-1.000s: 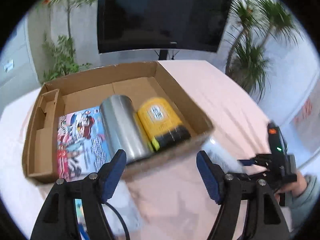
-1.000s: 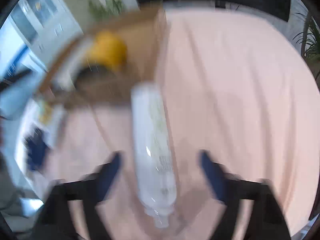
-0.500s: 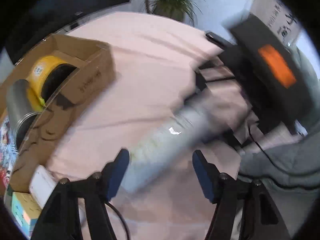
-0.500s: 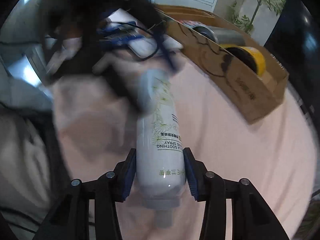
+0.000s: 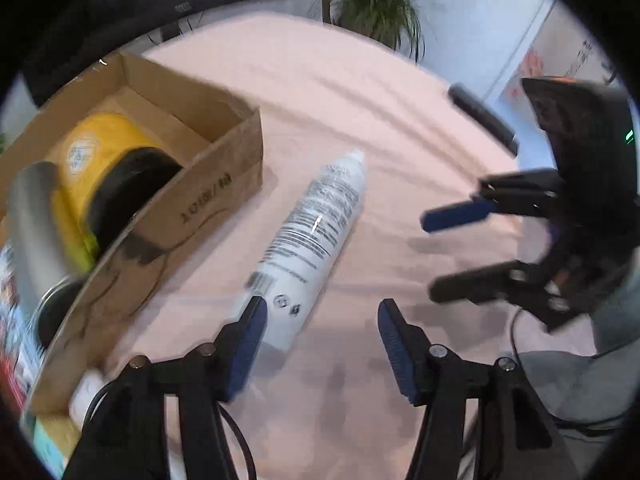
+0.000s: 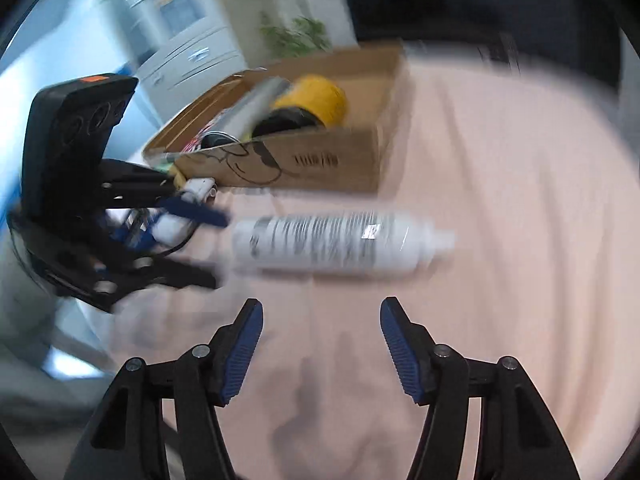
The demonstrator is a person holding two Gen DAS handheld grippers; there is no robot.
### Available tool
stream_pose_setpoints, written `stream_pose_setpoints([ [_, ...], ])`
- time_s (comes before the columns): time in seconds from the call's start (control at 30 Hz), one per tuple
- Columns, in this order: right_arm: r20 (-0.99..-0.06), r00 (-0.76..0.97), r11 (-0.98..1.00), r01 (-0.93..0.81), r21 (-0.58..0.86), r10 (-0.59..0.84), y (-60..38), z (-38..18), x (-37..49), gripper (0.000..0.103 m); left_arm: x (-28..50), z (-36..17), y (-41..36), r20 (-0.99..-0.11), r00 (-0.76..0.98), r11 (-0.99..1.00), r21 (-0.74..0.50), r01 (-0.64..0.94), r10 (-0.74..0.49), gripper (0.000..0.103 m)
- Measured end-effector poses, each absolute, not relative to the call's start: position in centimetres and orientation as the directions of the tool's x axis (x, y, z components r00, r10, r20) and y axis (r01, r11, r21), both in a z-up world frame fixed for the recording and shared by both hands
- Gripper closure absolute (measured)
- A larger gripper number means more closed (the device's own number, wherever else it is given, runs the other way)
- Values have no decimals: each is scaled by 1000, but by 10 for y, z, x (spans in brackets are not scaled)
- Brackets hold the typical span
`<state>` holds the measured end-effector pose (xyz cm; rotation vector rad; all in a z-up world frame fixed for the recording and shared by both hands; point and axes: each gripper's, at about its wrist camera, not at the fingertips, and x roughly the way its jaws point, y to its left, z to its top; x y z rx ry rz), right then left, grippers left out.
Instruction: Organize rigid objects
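Left wrist view: my left claw [image 5: 320,344] is spread wide, holding nothing. The white spray bottle [image 5: 310,240] lies flat on the pink worktop [image 5: 400,120], base end just beside my left finger pad [image 5: 248,340], cap pointing away toward the far side. It sits just beside the cardboard box [image 5: 200,208], not touching as far as I can tell. Box already holds a yellow container [image 5: 100,160] and a silver cylinder [image 5: 32,216], both on their sides. Right claw [image 5: 440,252] shows at the right, also apart and empty.

Right wrist view: blurred, rig is moving. Right claw [image 6: 320,340] is apart, nothing between the pads. Bottle [image 6: 336,246] lies crosswise ahead of it, cap to the right, box [image 6: 304,160] behind it. Left claw [image 6: 216,248] sits at the bottle's base end, spread open.

My read: bottle is the next item for the box. To do it well, I'd centre the bottle between the left pads instead of letting one pad ride against it, then close across the body near mid-length so it doesn't pivot. It's round and smooth, likely to roll if nudged. Lift clear of the box wall, lay it parallel to the yellow container in the free space on that side.
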<state>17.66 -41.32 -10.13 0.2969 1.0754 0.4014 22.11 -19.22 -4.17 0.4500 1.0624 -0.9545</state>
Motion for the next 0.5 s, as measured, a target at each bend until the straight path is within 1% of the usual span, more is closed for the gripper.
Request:
stream_pose_setpoints([
  [0.03,-775,414,873,-118,474,477,-417,-108,174,42,234,-49,-199,-903,149,550,-109,828,-404,45],
  [0.07,-759,418,845,-38,534,498,-427,-116,177,42,245,-57,-200,-918,104,565,-144,813,-384,46],
  [0.1,-750,426,824,20,566,505,-431,-122,180,42,255,-67,-201,-925,41,591,-206,780,-377,52],
  [0.13,-742,432,806,56,590,513,-431,-128,184,41,258,-76,-202,-928,-14,592,-249,766,-372,55],
  [0.17,-734,434,793,71,605,522,-433,-129,179,40,255,-82,-204,-933,-39,582,-255,772,-358,60],
  [0.23,-702,446,750,94,654,556,-436,-132,184,40,242,-86,-204,-934,-34,561,-242,791,-355,59],
  [0.27,-694,454,739,108,665,559,-430,-136,191,40,237,-86,-203,-931,-53,569,-265,779,-360,59],
  [0.33,-702,460,736,140,662,543,-424,-146,210,40,230,-87,-200,-921,-73,592,-305,746,-382,59],
  [0.4,-732,442,759,158,632,517,-415,-154,226,39,222,-88,-196,-918,-57,615,-308,726,-392,58],
  [0.47,-758,427,795,133,592,494,-399,-158,234,42,213,-87,-193,-920,-26,668,-304,679,-392,58],
  [0.5,-774,421,816,123,565,473,-390,-158,237,46,205,-86,-192,-918,-12,690,-306,656,-396,58],
])
